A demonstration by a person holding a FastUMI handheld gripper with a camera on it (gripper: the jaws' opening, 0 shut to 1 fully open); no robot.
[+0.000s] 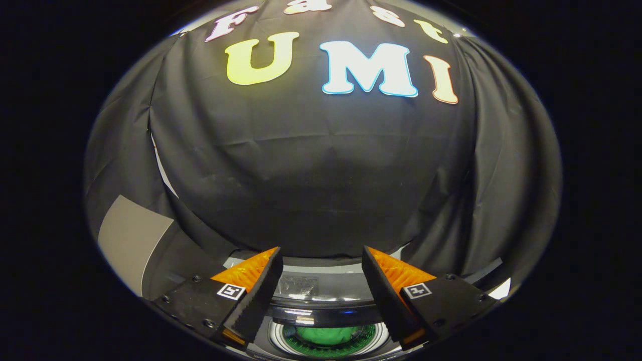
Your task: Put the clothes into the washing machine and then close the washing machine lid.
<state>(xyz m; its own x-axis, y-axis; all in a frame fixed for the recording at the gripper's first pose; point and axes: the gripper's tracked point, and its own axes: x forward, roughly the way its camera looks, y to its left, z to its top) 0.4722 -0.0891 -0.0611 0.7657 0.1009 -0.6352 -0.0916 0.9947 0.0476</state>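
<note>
Green cloth (pixel 323 334) lay inside the round white-rimmed washing machine drum (pixel 281 341) below the wide-open, empty claw (pixel 321 255); a misjudged reach might miss the lid.

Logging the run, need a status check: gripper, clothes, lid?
Gripper open, holding nothing. Green clothes lie in the washing machine drum, between the fingers. Lid looks open. Nothing blocking.

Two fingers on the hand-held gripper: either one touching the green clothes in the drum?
Neither. The hand-held gripper is open and empty; green clothes lie in the washing machine drum, between and below both fingers.
</note>
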